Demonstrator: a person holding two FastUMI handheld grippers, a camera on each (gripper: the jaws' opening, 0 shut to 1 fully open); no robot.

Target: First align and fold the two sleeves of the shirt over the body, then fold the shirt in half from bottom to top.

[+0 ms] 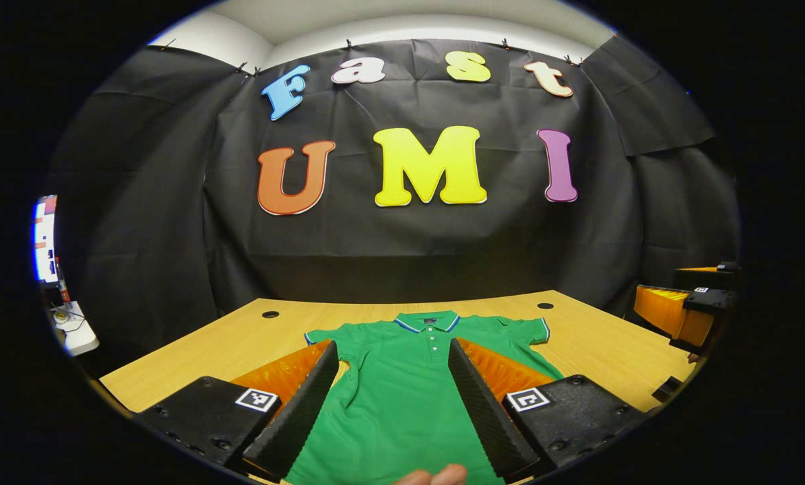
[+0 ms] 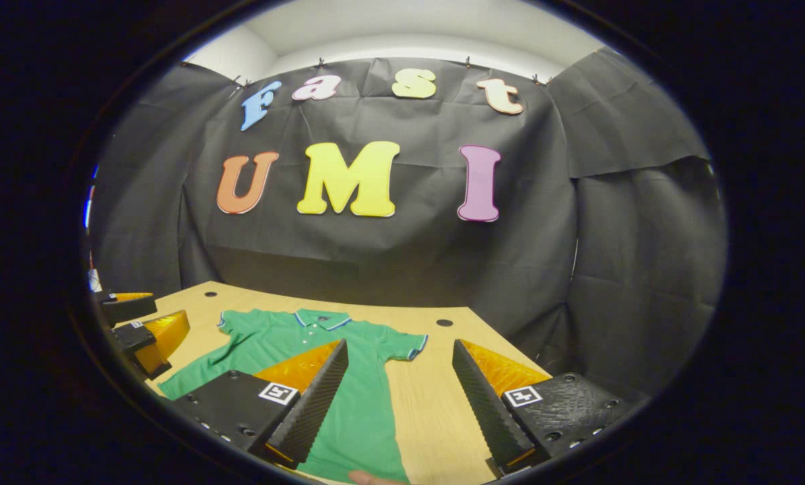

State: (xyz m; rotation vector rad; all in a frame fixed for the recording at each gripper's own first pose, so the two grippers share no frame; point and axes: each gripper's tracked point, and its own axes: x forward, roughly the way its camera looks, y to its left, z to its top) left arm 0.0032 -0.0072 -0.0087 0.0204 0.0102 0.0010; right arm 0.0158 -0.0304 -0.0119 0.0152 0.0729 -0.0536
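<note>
At the bottom edge of the left gripper view a fingertip of the person's hand pokes in, mostly cut off. Just beyond it the left gripper hangs above the green polo shirt with its fingers spread wide and holding nothing — the shirt's lower body runs between them and its hem is cut off below. The right gripper also has its fingers apart and empty; its left finger covers part of the shirt, while its right finger hangs over bare desk. The shirt lies flat, front up, collar pointing toward the far cloth wall, both short sleeves spread outward on the wooden desk. At the right edge of the left gripper view the other gripper shows only in part — likewise at the left edge of the right gripper view. A screen at far left is too warped to make out.
</note>
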